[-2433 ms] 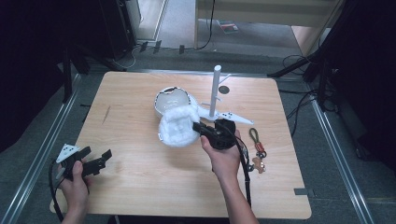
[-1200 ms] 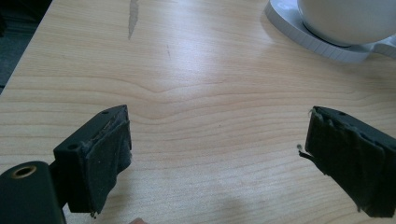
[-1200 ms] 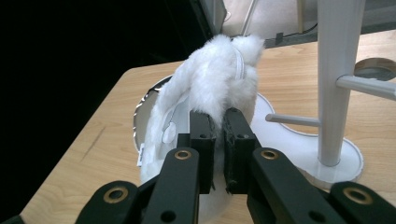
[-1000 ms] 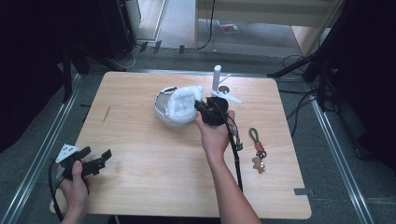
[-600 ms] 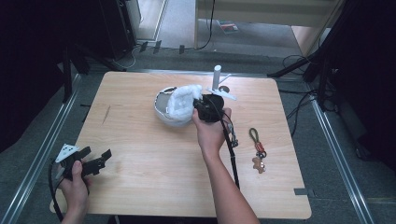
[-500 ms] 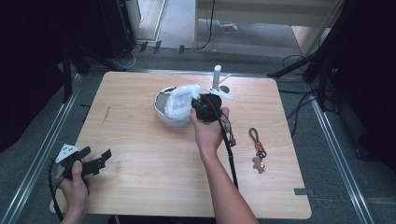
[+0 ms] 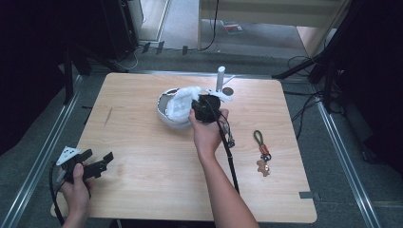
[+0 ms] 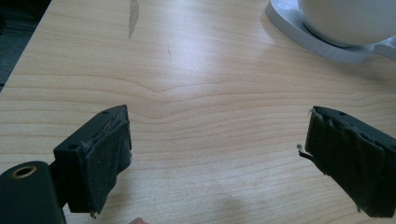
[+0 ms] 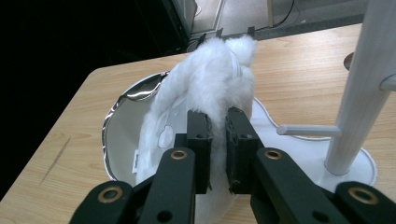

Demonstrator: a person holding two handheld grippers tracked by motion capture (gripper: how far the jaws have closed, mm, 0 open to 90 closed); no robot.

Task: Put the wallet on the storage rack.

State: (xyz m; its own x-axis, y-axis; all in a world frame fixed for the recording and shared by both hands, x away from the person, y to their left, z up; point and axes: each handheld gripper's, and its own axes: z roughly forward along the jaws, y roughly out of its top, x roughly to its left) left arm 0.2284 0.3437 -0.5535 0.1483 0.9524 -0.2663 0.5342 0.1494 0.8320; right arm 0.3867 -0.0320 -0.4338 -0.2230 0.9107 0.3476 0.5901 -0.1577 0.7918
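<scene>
The big light wooden table (image 7: 157, 190) is carrying everything. Near its far edge a round white bowl (image 7: 167, 114) is sitting beside a white peg stand (image 7: 220, 78), likely there for hanging things. The right gripper (image 9: 215, 140) is pinching a fluffy white fur toy (image 9: 210, 88) tight between its jaws and holding it over the bowl, maybe to drop it in. The left gripper (image 8: 217, 154) is waiting by the near left corner, jaws wide and holding nothing. A small brown keychain (image 7: 262, 152) is lying toward the right edge.
</scene>
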